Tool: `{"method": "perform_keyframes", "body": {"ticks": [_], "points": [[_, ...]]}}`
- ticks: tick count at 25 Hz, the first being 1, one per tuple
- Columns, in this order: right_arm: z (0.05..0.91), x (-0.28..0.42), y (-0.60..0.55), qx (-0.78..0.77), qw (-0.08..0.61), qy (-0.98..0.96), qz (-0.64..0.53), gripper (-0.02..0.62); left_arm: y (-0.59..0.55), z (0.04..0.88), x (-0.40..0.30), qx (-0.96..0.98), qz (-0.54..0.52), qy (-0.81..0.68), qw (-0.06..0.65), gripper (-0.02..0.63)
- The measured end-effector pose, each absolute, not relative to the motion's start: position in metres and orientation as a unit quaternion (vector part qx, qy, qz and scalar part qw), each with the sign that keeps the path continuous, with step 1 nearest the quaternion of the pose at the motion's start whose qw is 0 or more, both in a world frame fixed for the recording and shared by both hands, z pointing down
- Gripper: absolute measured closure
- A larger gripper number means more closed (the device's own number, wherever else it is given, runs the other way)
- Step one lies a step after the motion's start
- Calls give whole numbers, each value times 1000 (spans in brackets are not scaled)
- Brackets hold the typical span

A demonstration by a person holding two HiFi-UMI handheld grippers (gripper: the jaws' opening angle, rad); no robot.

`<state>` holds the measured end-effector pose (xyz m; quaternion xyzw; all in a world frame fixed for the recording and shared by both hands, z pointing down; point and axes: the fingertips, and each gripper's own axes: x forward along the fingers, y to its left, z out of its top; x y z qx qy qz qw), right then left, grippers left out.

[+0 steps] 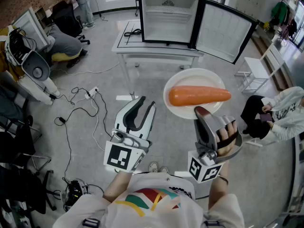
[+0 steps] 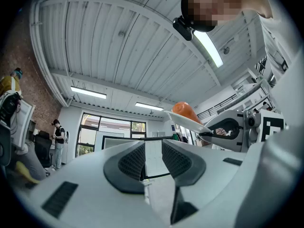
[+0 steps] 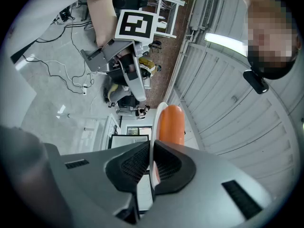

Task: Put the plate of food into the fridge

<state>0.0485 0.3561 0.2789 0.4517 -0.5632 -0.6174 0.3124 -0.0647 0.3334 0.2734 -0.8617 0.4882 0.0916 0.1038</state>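
The fridge [image 1: 168, 15] is the big one up top, a small black-framed box with its door [image 1: 223, 30] swung wide to the right and the white inside facing us. It stands on a white table [image 1: 156, 51], at that table's right end. Off to the right of the fridge and nearer to us, a person [image 1: 280, 113] in a pale top sits on a chair.

Now the tools. The left gripper [image 1: 142, 103] hangs in the air well short of the fridge, down and slightly left of it, with its jaws apart and nothing between the pads. The right gripper [image 1: 202, 112] is just beside it, below the fridge's hinge side, and its jaws are clamped on the near rim of the plate [image 1: 199, 80]. Its own view shows the thin white edge pinched between the two ribbed pads.

So the white plate is up off the table, carried in the air in front of the fridge and well apart from it. On the plate lies one orange carrot [image 1: 199, 95], set crosswise to the fridge's opening, thick end left.
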Motion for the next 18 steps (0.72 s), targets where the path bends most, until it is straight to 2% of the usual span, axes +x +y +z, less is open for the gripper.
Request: {"method": "perform_keyframes", "body": {"ticks": [18], "points": [[283, 51, 357, 442, 306, -577, -616, 580, 336, 273, -54, -860, 85, 490, 117, 492]]}}
